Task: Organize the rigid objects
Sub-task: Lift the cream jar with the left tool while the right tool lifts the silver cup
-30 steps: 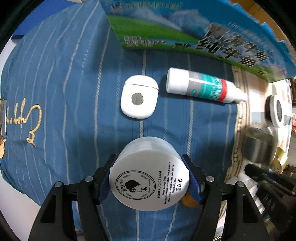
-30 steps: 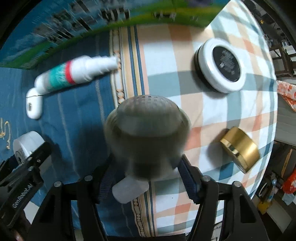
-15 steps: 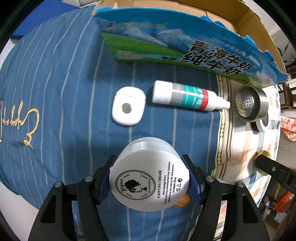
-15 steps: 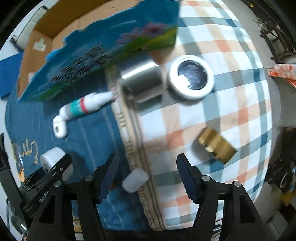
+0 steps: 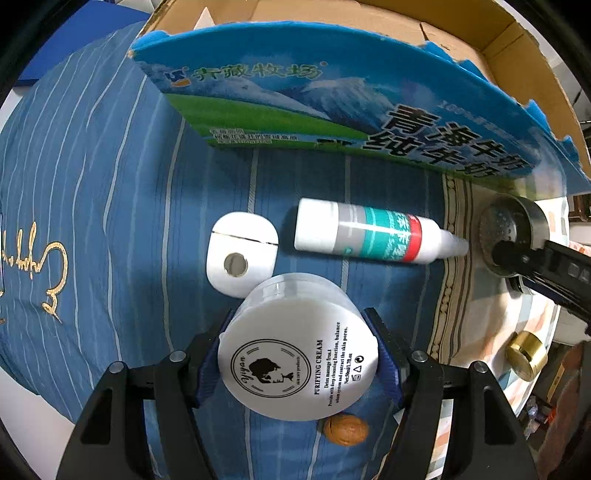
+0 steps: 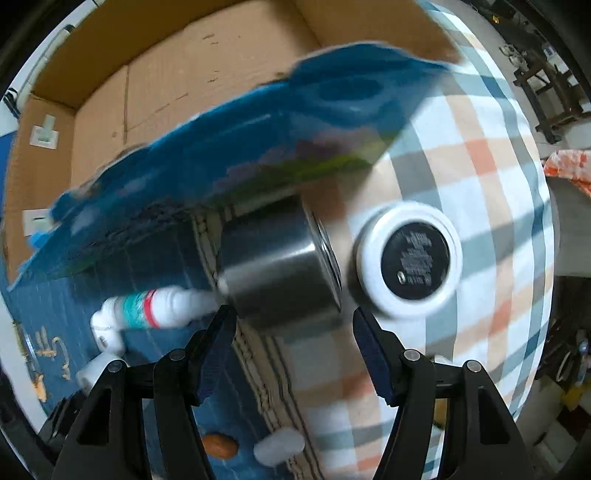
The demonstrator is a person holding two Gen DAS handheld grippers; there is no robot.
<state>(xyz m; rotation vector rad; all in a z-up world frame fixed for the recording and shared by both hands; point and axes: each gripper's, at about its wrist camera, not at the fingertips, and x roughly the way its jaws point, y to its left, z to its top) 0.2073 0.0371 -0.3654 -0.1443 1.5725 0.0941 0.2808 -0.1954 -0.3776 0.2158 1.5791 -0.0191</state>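
My left gripper (image 5: pixel 299 354) is shut on a white cream jar (image 5: pixel 295 332), held over the blue striped cloth (image 5: pixel 110 184). Just beyond it lie a white case (image 5: pixel 240 258) and a spray bottle (image 5: pixel 376 236). A metal cup (image 6: pixel 277 273) lies on its side against the box flap, at the seam of the two cloths. My right gripper (image 6: pixel 295 321) hangs open right over the cup's near edge, pads not pressing on it. The picture there is blurred by motion. One black finger (image 5: pixel 546 266) of it shows over the cup (image 5: pixel 513 221) in the left wrist view.
An open cardboard box (image 5: pixel 369 22) with a blue printed flap (image 5: pixel 332 99) stands behind. On the checked cloth (image 6: pixel 480 184) sit a white jar with a black lid (image 6: pixel 410 262) and a gold cap (image 5: pixel 526 354). A walnut (image 5: pixel 345 430) and a small white cap (image 6: pixel 279 450) lie near.
The right gripper let go of the metal cup, which now lies on its side by the box, and has come back close over it. The left gripper carried the jar slightly toward the box.
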